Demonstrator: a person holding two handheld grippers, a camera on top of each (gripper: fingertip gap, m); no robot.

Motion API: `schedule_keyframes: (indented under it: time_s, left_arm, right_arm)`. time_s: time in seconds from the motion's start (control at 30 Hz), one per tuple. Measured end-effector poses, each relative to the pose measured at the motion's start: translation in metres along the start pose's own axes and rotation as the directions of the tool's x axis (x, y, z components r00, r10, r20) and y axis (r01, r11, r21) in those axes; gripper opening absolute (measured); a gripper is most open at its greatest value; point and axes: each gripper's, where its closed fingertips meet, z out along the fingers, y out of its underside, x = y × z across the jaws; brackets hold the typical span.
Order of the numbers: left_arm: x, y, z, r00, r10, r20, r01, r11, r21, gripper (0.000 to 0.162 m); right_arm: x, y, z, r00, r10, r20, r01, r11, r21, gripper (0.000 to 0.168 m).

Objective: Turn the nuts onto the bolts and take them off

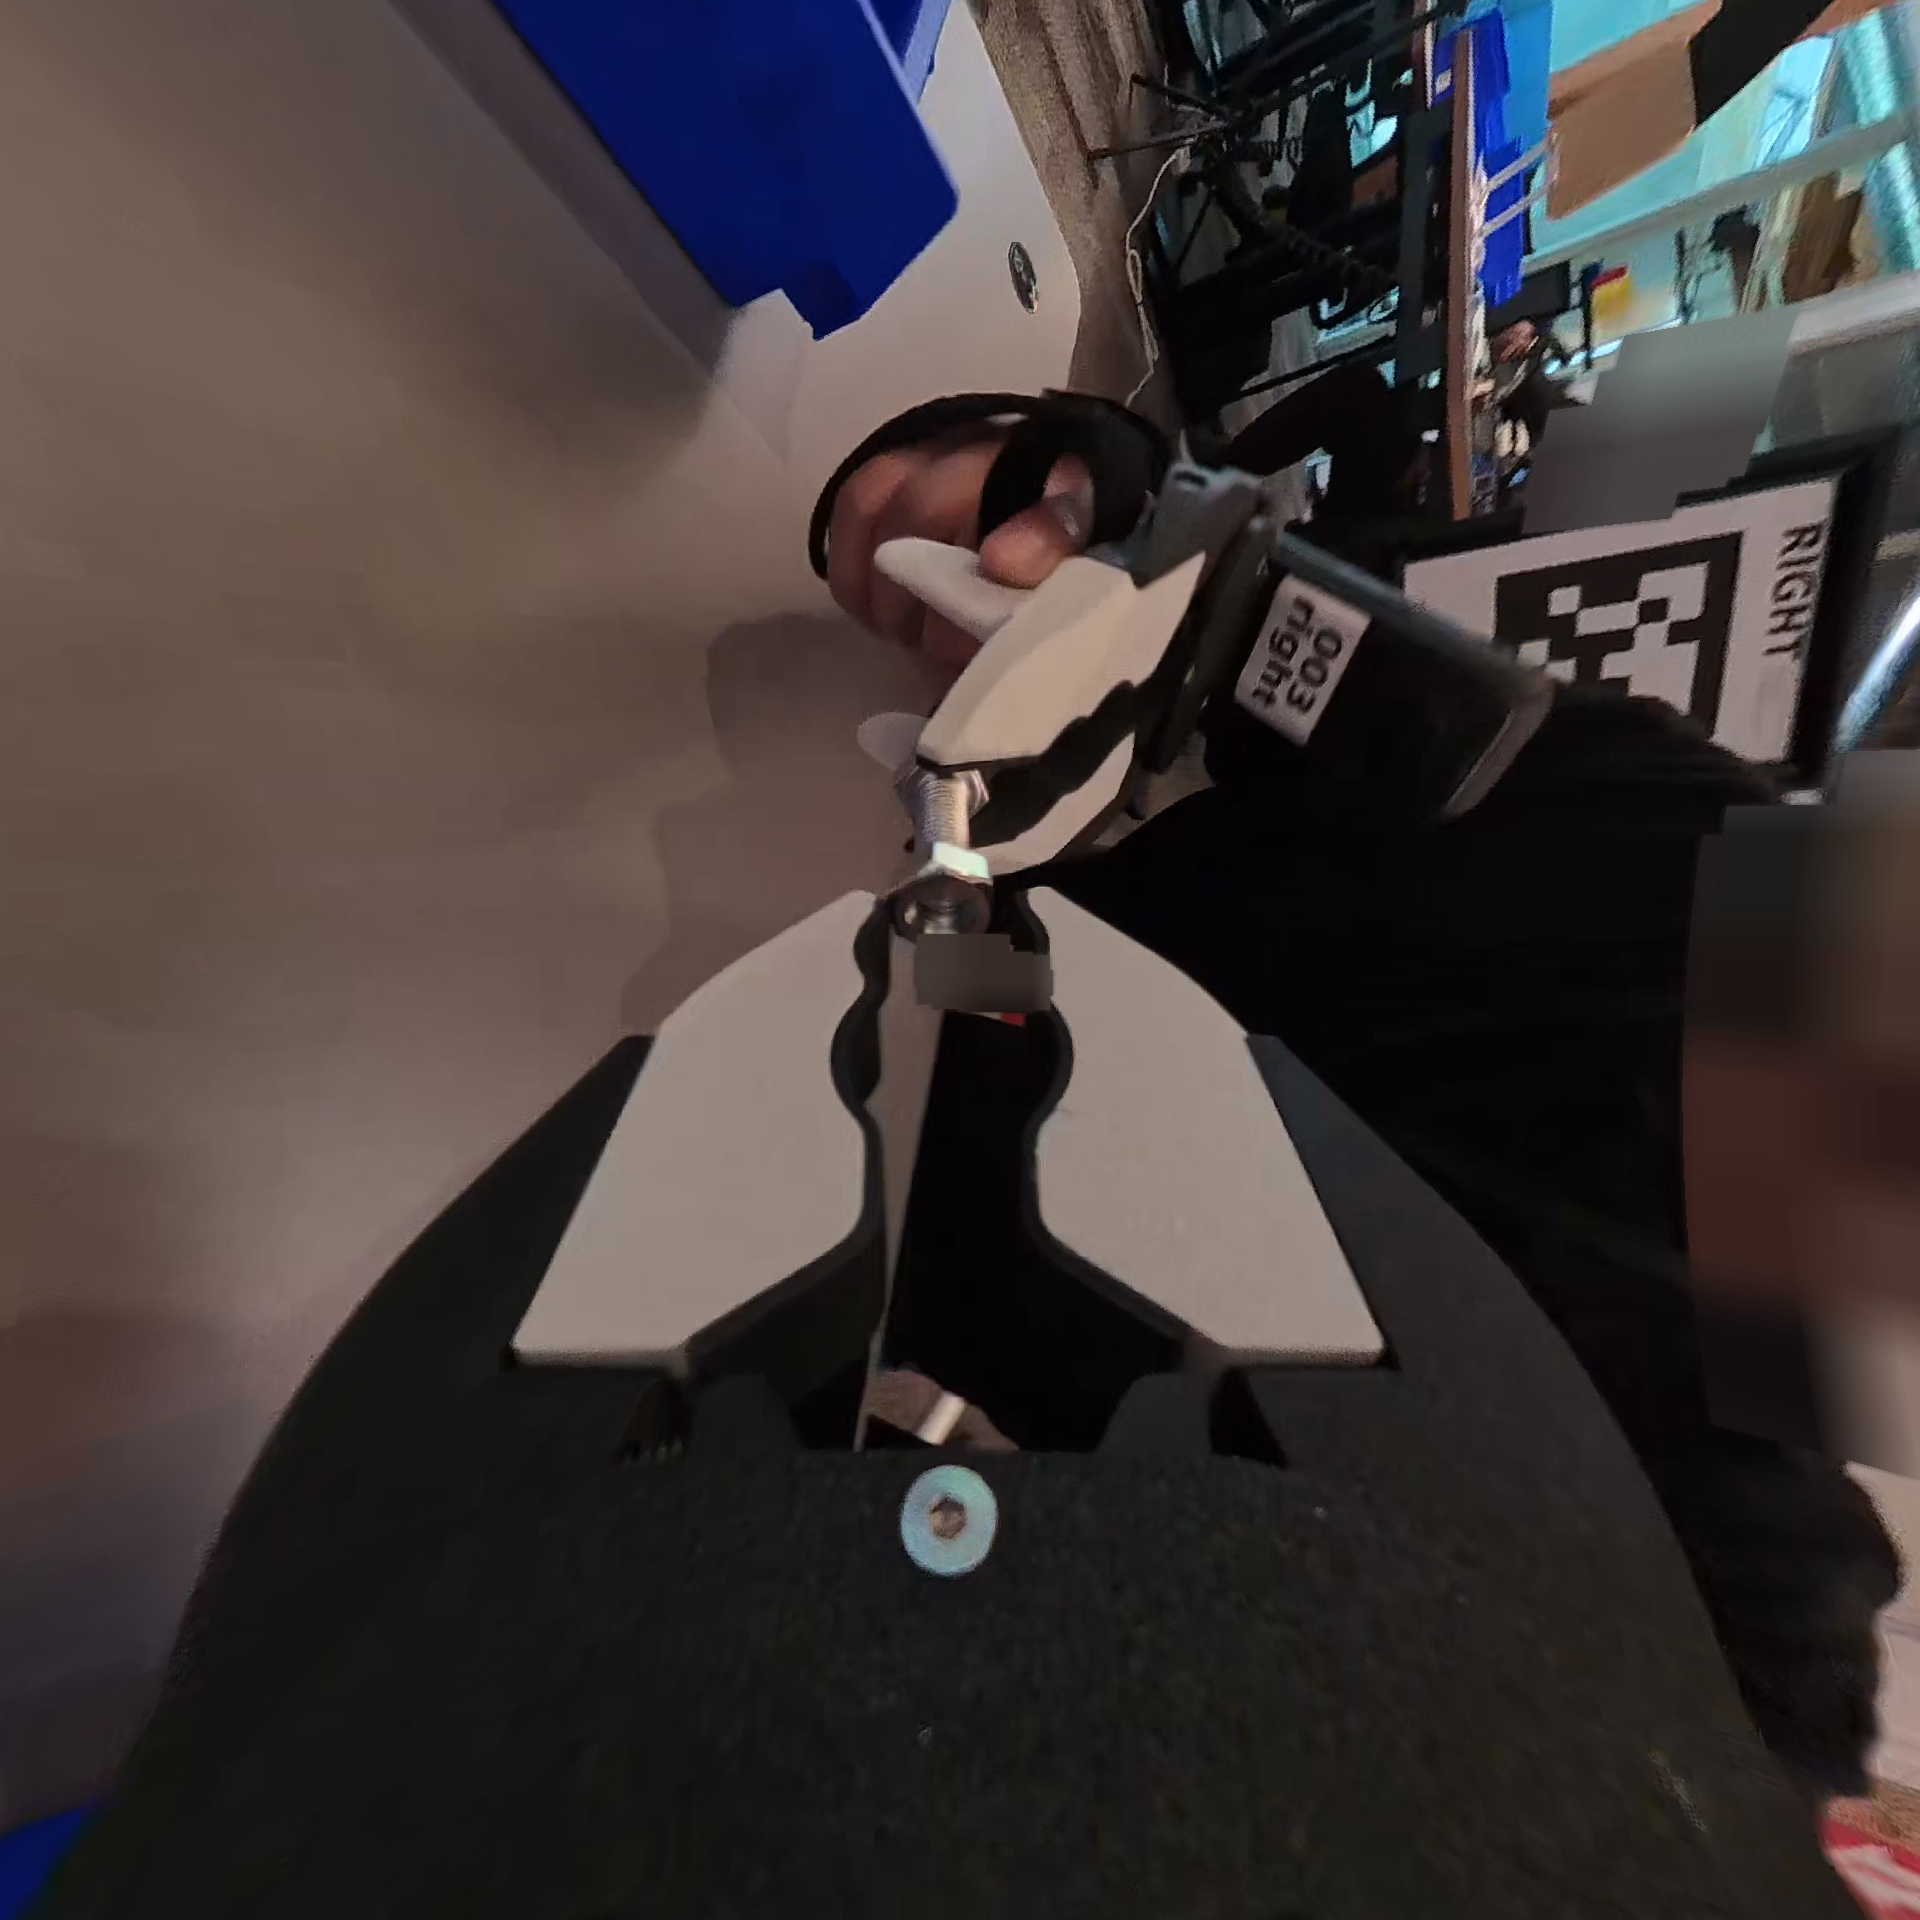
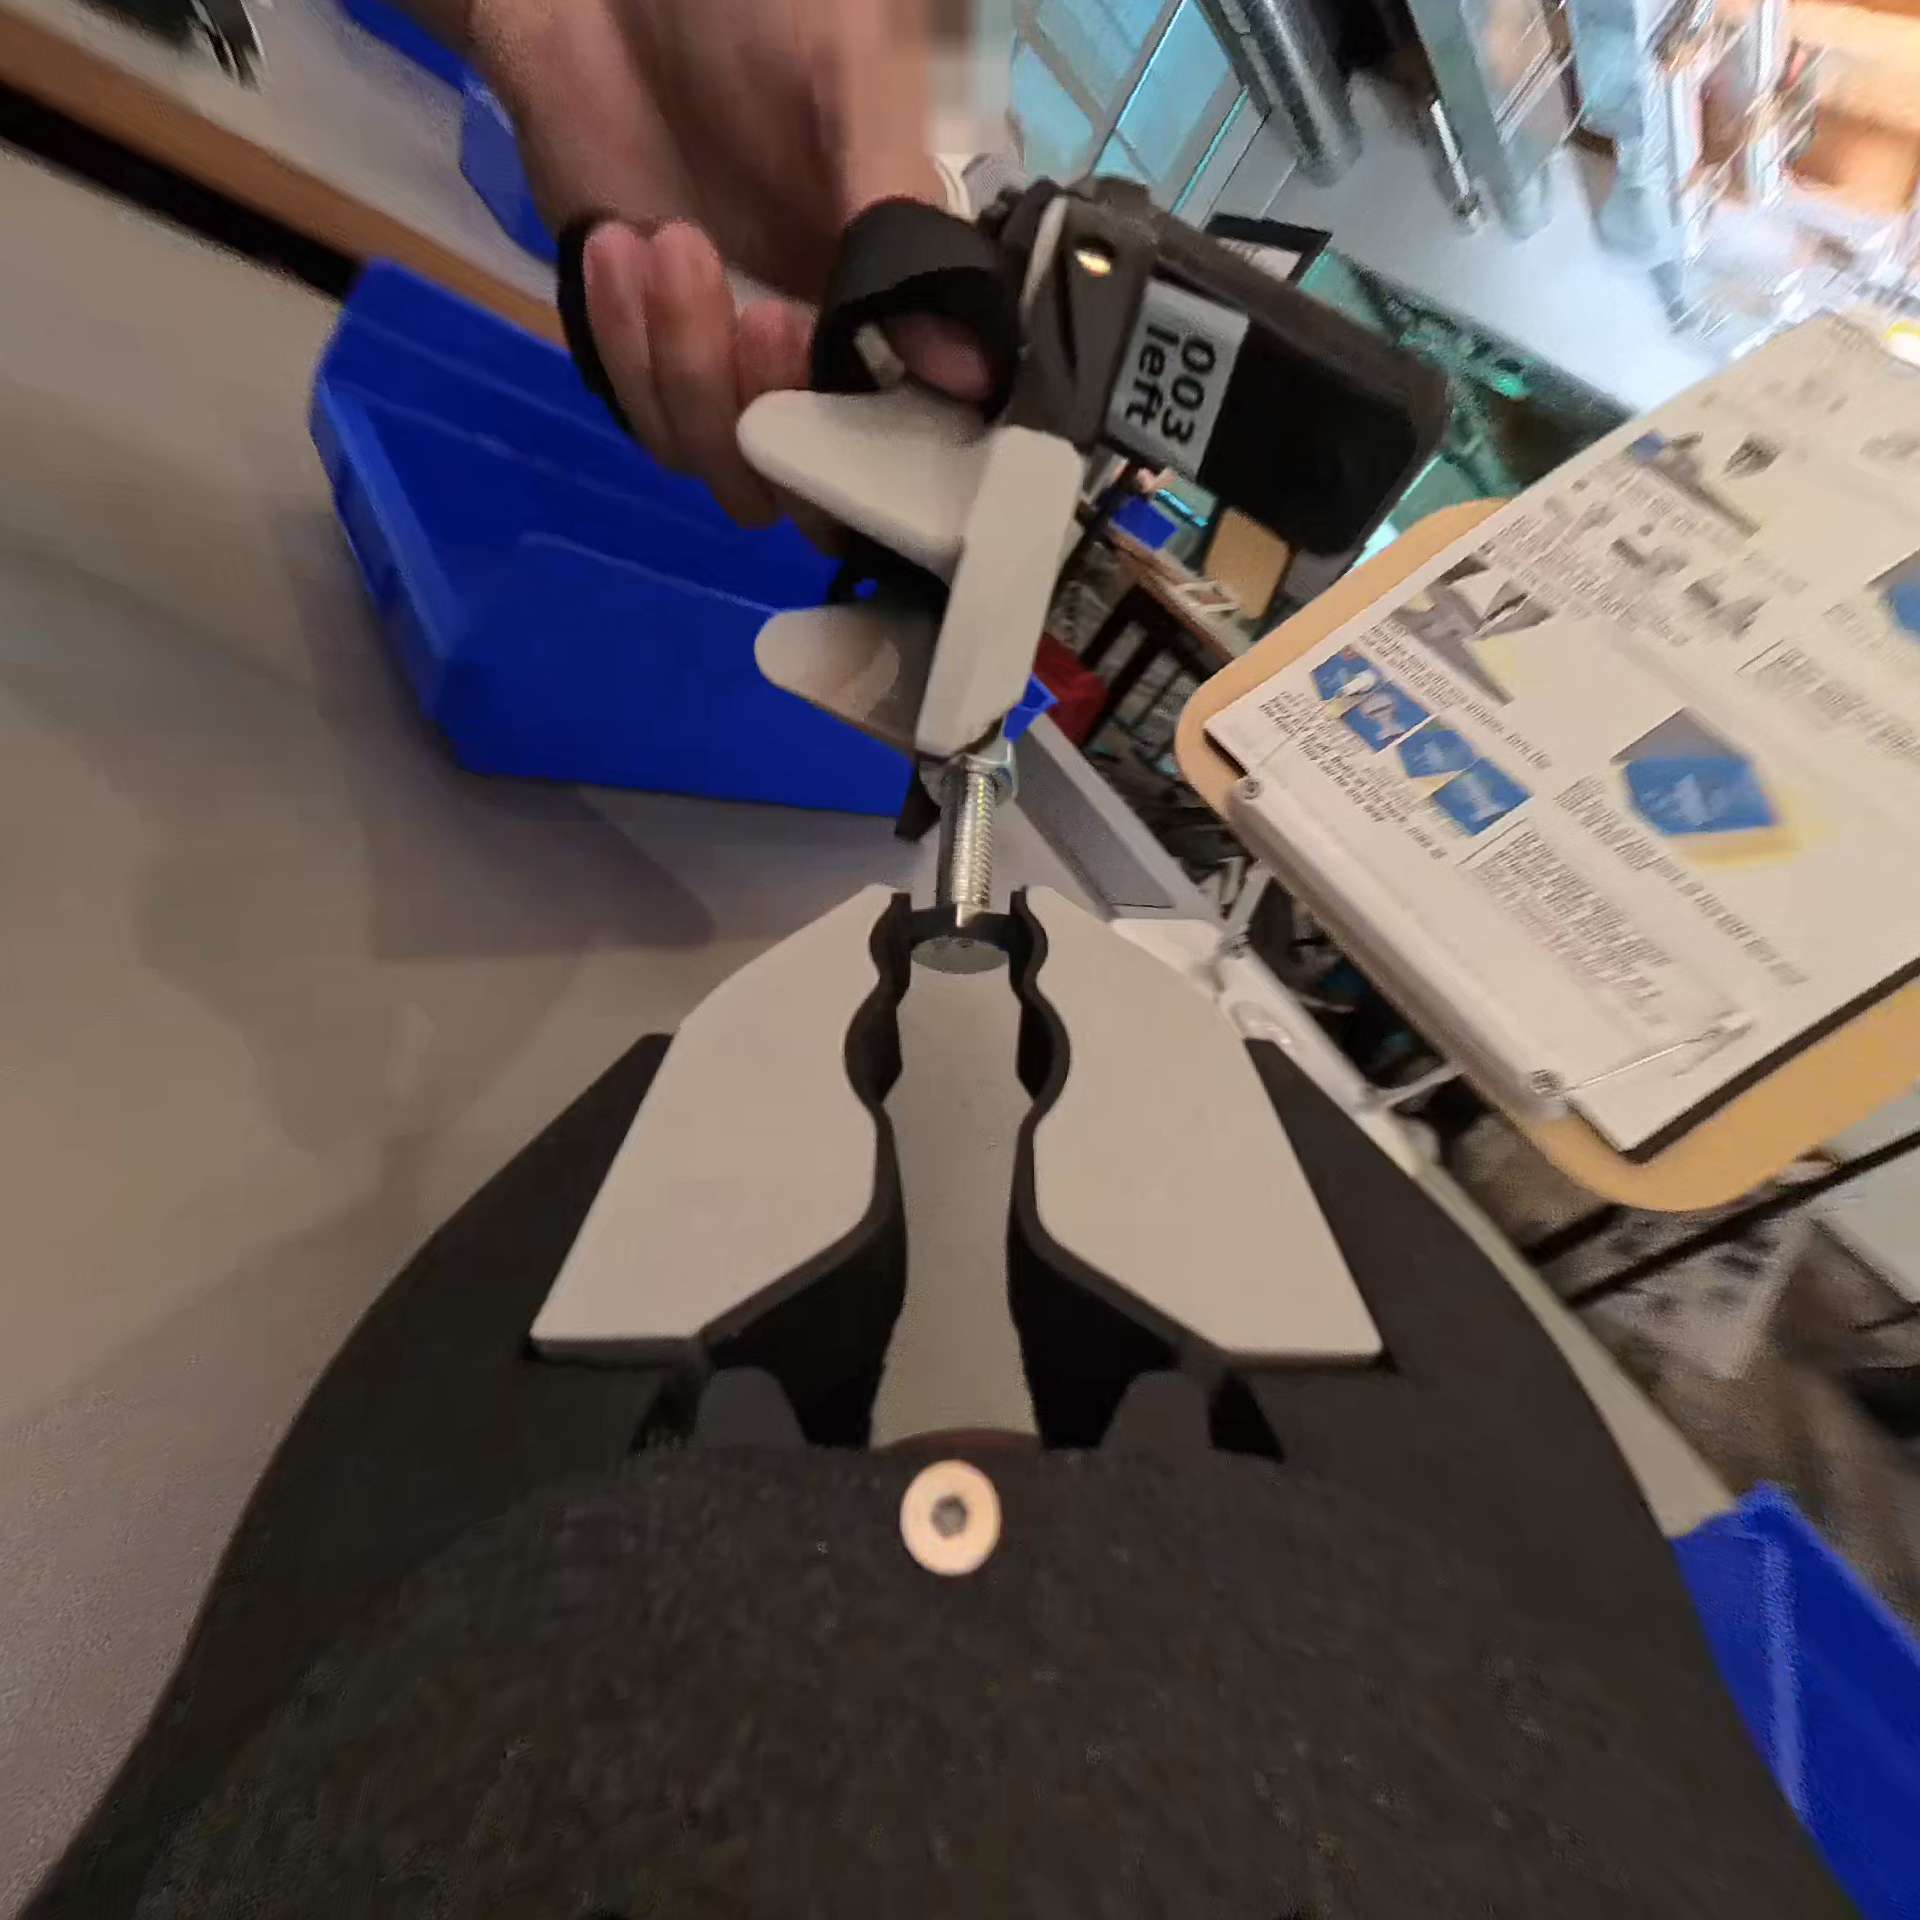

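A silver bolt [image 2: 968, 836] is held in the air between my two grippers. My right gripper [image 2: 956, 916] is shut on the bolt's head [image 2: 954, 951]; the threaded shaft points away from it. My left gripper [image 2: 971, 740] is shut on a hex nut [image 2: 994, 758] at the shaft's far end. In the left wrist view my left gripper [image 1: 940, 912] grips the nut [image 1: 951, 868], with the bolt's tip showing in its hole. The shaft [image 1: 940, 808] runs up to the right gripper [image 1: 938, 764]. A person's hand holds each gripper.
A grey table [image 2: 260, 883] lies below. A blue bin [image 2: 582, 582] stands on it behind the left gripper, and it also shows in the left wrist view [image 1: 748, 135]. A tan board with a printed sheet [image 2: 1621, 769] is at the right. Shelves and clutter lie beyond the table edge. My two grippers' fingertips are within a few centimetres of each other.
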Motion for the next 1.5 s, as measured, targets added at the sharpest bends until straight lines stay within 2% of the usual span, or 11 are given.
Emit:
schedule_keyframes:
  time_s: [0.1,0.2,0.33,0.5,0.6,0.83,0.97,1.1,1.17,1.23,1.5]
  left_arm:
    - [-0.003,-0.007,-0.006,0.984,0.159,0.084,-0.16,0.987,0.013,0.055]
    - [-0.011,-0.012,-0.017,0.911,0.359,0.202,-0.365,0.931,-0.009,0.058]
    - [-0.003,-0.004,-0.019,0.798,0.574,0.182,-0.572,0.817,-0.072,0.059]
    - [0.002,-0.002,-0.013,0.616,0.747,0.248,-0.738,0.658,-0.149,0.055]
    - [0.007,0.001,-0.01,0.6,0.771,0.216,-0.757,0.634,-0.158,0.047]
    - [0.009,-0.006,-0.017,0.513,0.817,0.264,-0.823,0.556,-0.119,0.0]
    - [0.004,-0.003,-0.016,0.566,0.783,0.259,-0.779,0.611,-0.145,0.0]
    - [0.007,-0.011,-0.024,0.569,0.765,0.303,-0.781,0.618,-0.095,0.0]
    - [0.015,-0.019,-0.032,0.608,0.736,0.299,-0.769,0.639,-0.008,0.02]
    - [0.022,-0.017,-0.034,0.635,0.728,0.257,-0.761,0.648,0.045,0.027]
    - [-0.007,-0.008,-0.006,0.491,0.779,0.389,-0.808,0.575,-0.131,0.043]
  right_arm:
    - [0.001,-0.002,0.001,0.973,0.205,0.11,-0.208,0.978,0.02,0.018]
    - [-0.002,-0.005,0.003,0.857,0.447,0.257,-0.464,0.886,0.005,0.018]
    - [-0.005,-0.009,0.006,0.509,0.734,0.449,-0.79,0.605,-0.095,0.018]
    - [-0.009,-0.016,0.004,0.09,0.807,0.584,-0.934,0.271,-0.232,0.018]
    - [-0.006,-0.018,0.004,-0.019,0.799,0.601,-0.95,0.173,-0.26,0.017]
    - [-0.009,-0.02,0.003,-0.07,0.788,0.611,-0.947,0.141,-0.29,0.017]
    - [-0.01,-0.021,0.003,0.004,0.791,0.612,-0.946,0.202,-0.255,0.017]
    - [-0.005,-0.02,0.002,-0.012,0.792,0.611,-0.953,0.176,-0.247,0.017]
    - [-0.002,-0.018,0.002,-0.041,0.792,0.609,-0.958,0.142,-0.25,0.017]
    - [0.002,-0.016,0.001,-0.087,0.785,0.613,-0.961,0.095,-0.258,0.017]
    - [0.004,-0.014,0.001,-0.153,0.772,0.617,-0.96,0.03,-0.277,0.017]
